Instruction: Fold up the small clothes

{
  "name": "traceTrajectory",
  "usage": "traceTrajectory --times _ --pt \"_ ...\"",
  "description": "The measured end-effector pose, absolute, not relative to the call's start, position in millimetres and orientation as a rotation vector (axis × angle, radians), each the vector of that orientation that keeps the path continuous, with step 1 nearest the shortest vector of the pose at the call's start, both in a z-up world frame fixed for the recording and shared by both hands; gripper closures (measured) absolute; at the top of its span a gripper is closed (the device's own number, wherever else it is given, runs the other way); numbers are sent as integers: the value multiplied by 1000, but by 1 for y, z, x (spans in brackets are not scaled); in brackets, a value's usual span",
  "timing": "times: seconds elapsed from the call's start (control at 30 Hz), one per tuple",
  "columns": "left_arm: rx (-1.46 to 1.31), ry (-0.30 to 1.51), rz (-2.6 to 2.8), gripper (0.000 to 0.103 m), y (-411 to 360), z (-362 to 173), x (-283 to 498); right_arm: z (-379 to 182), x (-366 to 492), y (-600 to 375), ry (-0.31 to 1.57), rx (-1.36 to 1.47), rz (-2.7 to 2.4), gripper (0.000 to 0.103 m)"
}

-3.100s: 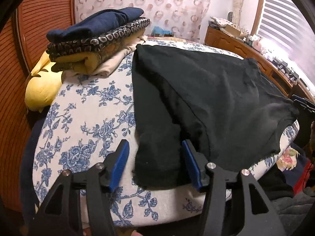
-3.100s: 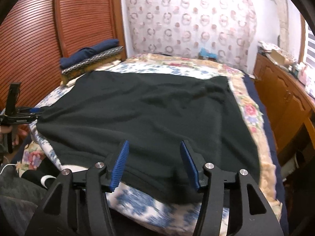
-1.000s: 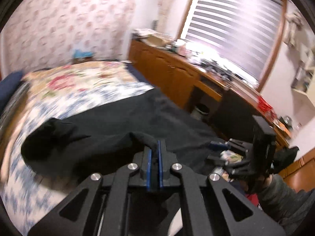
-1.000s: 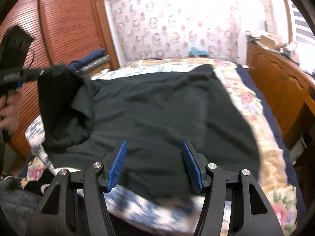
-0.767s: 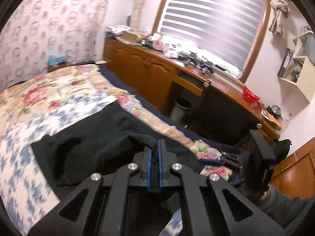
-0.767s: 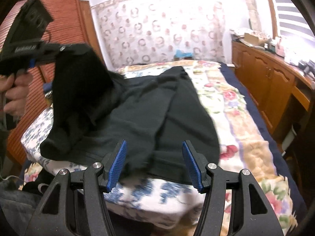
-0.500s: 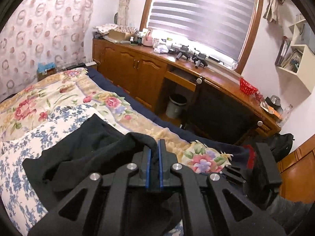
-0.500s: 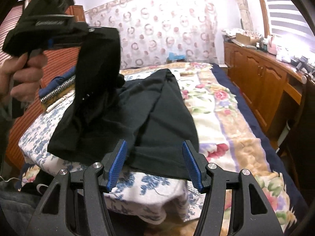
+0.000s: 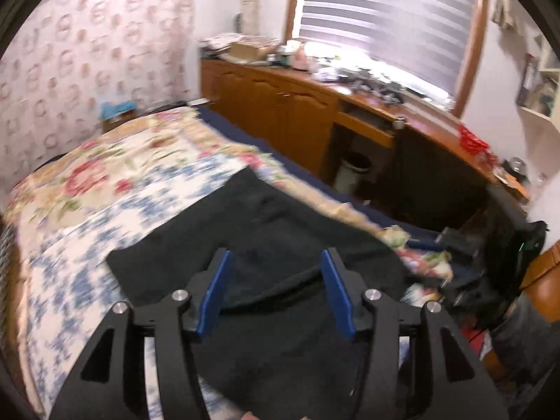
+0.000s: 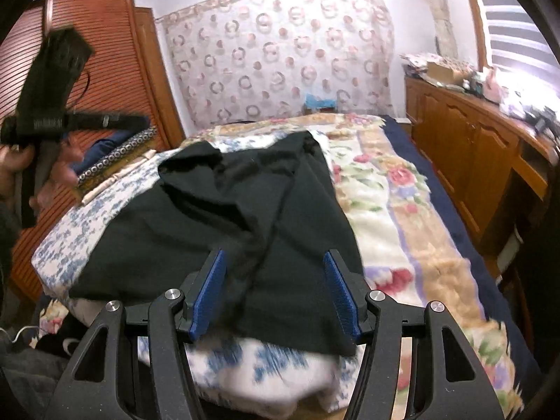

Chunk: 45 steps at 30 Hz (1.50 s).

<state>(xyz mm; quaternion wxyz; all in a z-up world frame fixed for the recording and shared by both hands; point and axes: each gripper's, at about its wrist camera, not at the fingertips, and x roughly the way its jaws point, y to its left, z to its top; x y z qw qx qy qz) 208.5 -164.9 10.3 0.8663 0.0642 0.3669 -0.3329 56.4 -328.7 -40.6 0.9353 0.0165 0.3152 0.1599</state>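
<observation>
Two blue-padded grippers stand with their jaws apart over a soft black garment (image 10: pixel 252 210) that lies folded over itself on the near part of the bed (image 10: pixel 402 217). Nearest the right wrist camera, the right gripper (image 10: pixel 274 292) hovers above the garment's near hem, its ribbed pads clear of the matte, creased cloth. The left gripper (image 9: pixel 276 288) has just been opening; black cloth lies below and between its pads, which no longer pinch it as they did a second ago. Then the fabric hung lifted from the shut jaws; now it is draped in loose, rumpled layers on the blue-flowered quilt (image 10: pixel 105 206).

Only the right wrist view shows the person's hand (image 10: pixel 14 164) around the left tool's handle, the slatted wooden wardrobe (image 10: pixel 115 70) and a stack of folded clothes (image 10: pixel 119 154) at the far left. Only the left wrist view shows the wooden bench (image 9: pixel 315 105) under the striped blind (image 9: pixel 385 10), and the right tool's dark, blurred body.
</observation>
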Motion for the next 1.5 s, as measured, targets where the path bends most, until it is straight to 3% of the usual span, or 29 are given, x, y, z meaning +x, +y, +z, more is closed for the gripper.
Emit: traceTrajectory --times 0.3,0.7,0.73,0.77,0.8,0.83,1.1,1.23,1.37,1.5 --pt "156 839 -487 47 -82 -55 225 -18 166 -255 713 -73 502 44" --pt "96 877 -468 47 -56 -90 216 -58 240 -149 896 -80 550 44" --pt "94 876 -470 47 -56 -88 215 -59 244 -149 902 -78 539 47" --pt "91 874 -470 47 -55 -88 213 -59 247 -152 899 -71 533 80" --pt "87 871 -470 47 -54 -86 212 -57 248 -158 893 -66 529 96" --pt "84 867 -470 47 -53 -84 211 -53 248 -161 885 -66 528 100" --pt "75 821 -508 47 -61 -66 193 42 248 -259 704 -62 283 102" --pt "70 812 -545 47 -75 -62 185 34 273 -290 763 -148 121 100" --pt "74 811 -581 47 -90 -63 176 4 266 -308 839 -183 76 65" --pt "95 817 -603 47 -102 -66 163 -8 200 -311 811 -164 153 64"
